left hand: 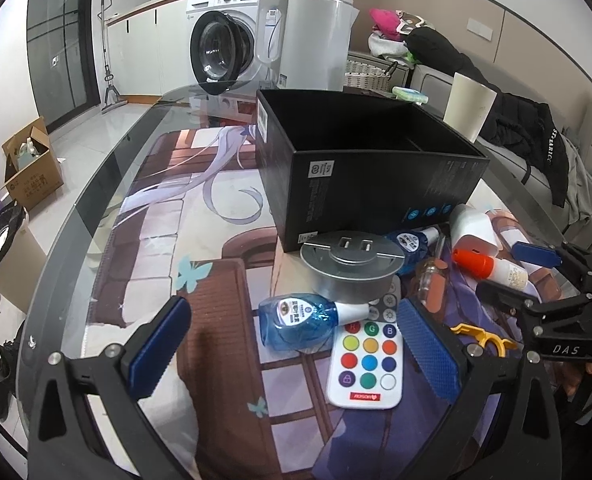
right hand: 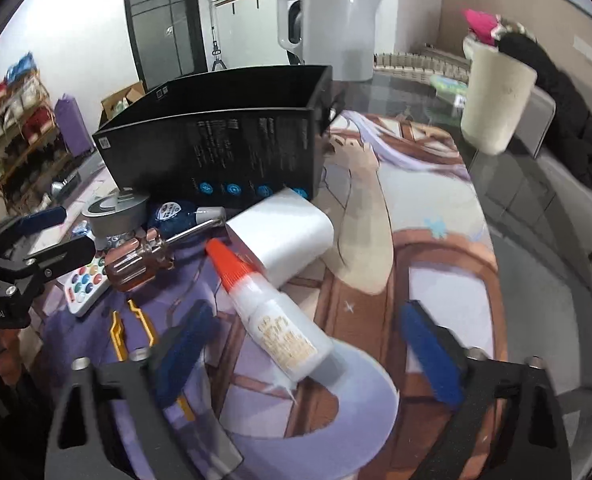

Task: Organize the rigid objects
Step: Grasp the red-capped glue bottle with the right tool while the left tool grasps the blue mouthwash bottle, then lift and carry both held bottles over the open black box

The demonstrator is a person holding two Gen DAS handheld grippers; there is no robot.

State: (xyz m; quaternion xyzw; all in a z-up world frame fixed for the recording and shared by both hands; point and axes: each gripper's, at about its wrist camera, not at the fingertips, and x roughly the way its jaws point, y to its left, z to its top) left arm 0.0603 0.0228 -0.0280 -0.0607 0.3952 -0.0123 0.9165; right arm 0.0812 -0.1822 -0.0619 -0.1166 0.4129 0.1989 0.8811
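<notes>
Blue-padded fingers [left hand: 176, 344] of both grippers spread empty; the remote [left hand: 366, 364] at twelve o'clock lies half-hidden under a blue bottle [left hand: 300, 320].

I am seeing open mat [left hand: 184, 224] to the left of the black box [left hand: 360, 168], so my left gripper [left hand: 296, 344] could pass there. In front of the box, the metal tin [left hand: 350, 268], blue bottle [left hand: 296, 320], remote [left hand: 370, 360] and glue bottle [right hand: 272, 312] are crowding the way.
</notes>
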